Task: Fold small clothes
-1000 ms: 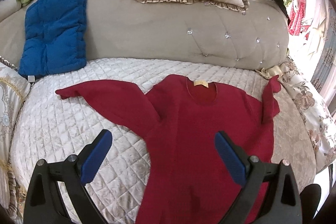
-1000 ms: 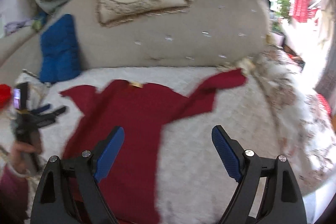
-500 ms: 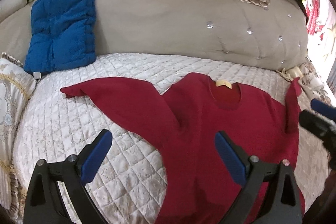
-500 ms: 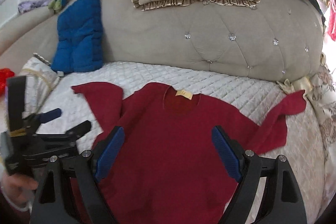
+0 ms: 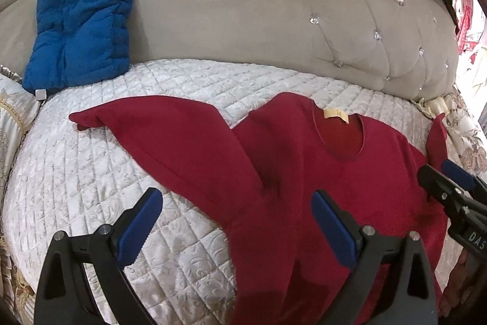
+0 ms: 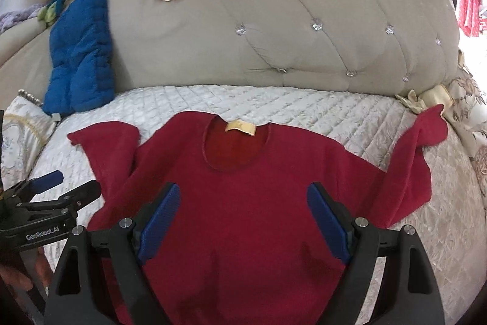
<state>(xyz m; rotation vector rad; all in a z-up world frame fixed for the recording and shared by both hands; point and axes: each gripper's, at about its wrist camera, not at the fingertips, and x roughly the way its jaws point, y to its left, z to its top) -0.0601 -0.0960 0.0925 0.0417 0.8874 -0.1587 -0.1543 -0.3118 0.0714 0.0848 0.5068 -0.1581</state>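
Closing in on the jumper (image 6: 243,203), both grippers are being brought lower and nearer than they were a second ago, when the right one was swung off toward the bare quilt on the right and the garment lay off to its left. Now the right gripper (image 6: 243,221) is being held squarely over the chest, just below the neckline and its yellow label (image 6: 240,127), jaws spread wide with nothing between them. The left gripper (image 5: 234,221) is being held over the seam where the left sleeve (image 5: 158,139) meets the body, its jaws likewise released and empty; one blue pad (image 5: 137,226) is hanging over the quilt (image 5: 91,188), the other over red cloth.

The jumper itself is lying face up and spread flat on the bed, collar toward the tufted headboard (image 6: 274,44), the left sleeve stretched out sideways, the right sleeve (image 6: 417,154) angled up toward the bed's edge. It is not being touched or shifted by either tool, and no fold is being made yet.

The approach appears to be nearly finished and the folding proper is judged not yet begun; a sleeve is probably being lined up to be taken first. A blue cushion (image 5: 82,11) is leaning against the headboard, well apart from the garment.
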